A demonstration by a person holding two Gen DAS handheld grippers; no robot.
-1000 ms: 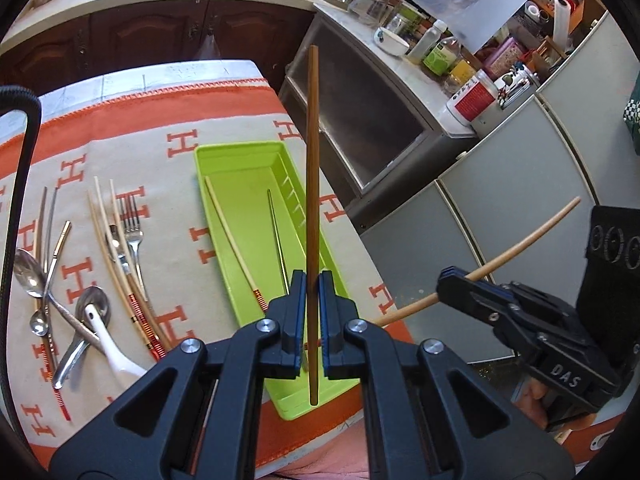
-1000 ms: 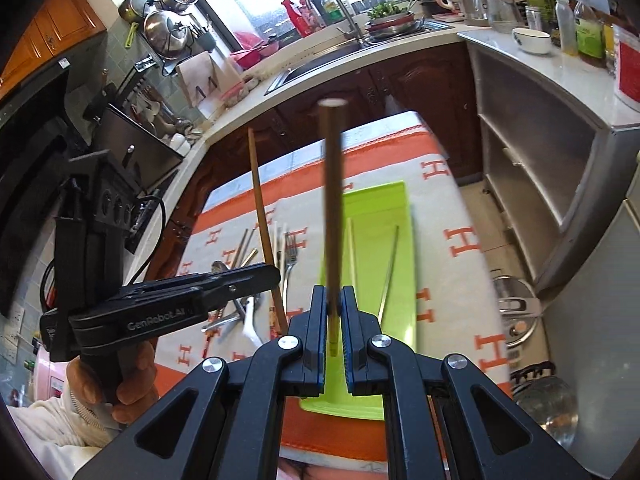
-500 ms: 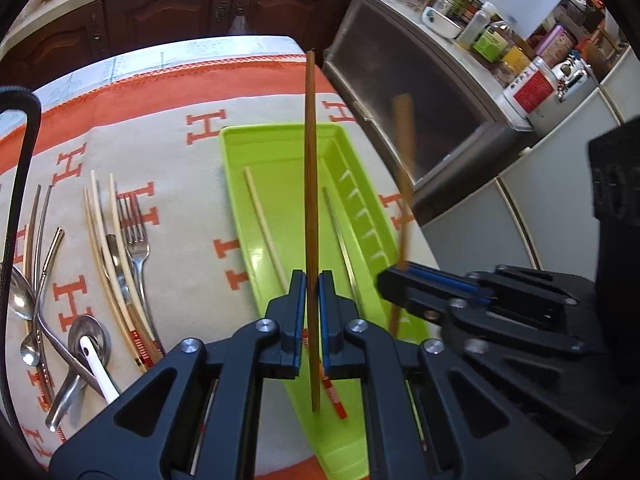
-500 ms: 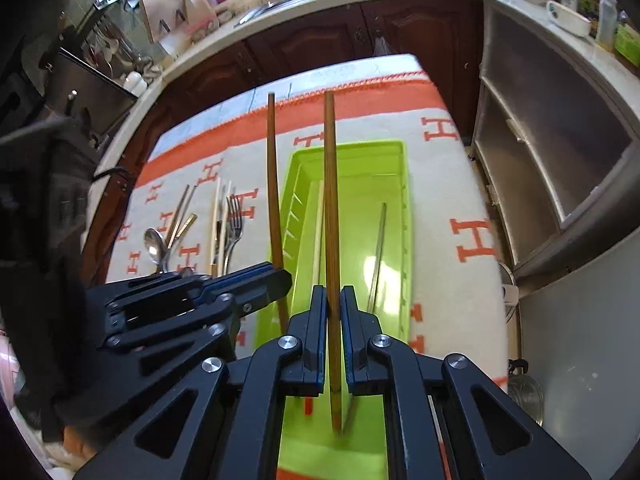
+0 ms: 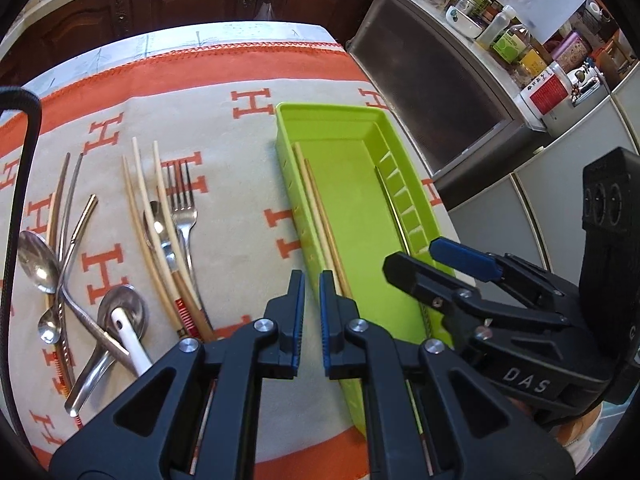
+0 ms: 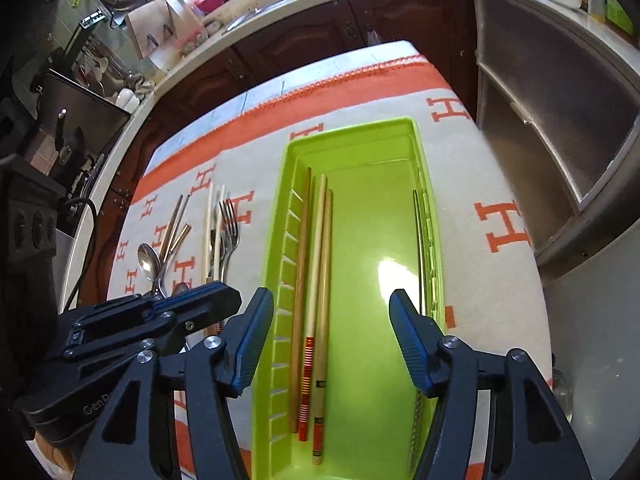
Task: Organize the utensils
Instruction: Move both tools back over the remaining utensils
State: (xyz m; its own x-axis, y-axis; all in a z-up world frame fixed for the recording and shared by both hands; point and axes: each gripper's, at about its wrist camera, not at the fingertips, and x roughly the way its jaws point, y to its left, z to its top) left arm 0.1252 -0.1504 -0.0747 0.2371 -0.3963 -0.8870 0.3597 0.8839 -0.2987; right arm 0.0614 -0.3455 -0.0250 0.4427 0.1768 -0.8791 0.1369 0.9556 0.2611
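A lime green tray (image 6: 352, 136) lies on the orange and cream cloth; it also shows in the left wrist view (image 5: 320, 114). Three wooden chopsticks (image 6: 316, 280) lie along its left side and a metal chopstick (image 6: 420, 240) along its right wall. My right gripper (image 6: 332, 332) is open and empty above the tray's near end. My left gripper (image 5: 311, 312) hovers over the tray's left edge, jaws slightly apart and empty. Loose chopsticks (image 5: 148, 216), a fork (image 5: 182, 204) and spoons (image 5: 38, 260) lie on the cloth to the left.
The table's right edge drops toward a metal cabinet (image 5: 432, 92) and a counter with jars (image 5: 508, 40). Dark wooden cupboards (image 6: 304, 40) stand behind the table. A black cable (image 5: 16, 184) hangs at the left.
Both grippers have let go of their chopsticks, which now lie in the tray's left side. The right gripper has opened wide; the left has opened a little. Both have lowered toward the tray.
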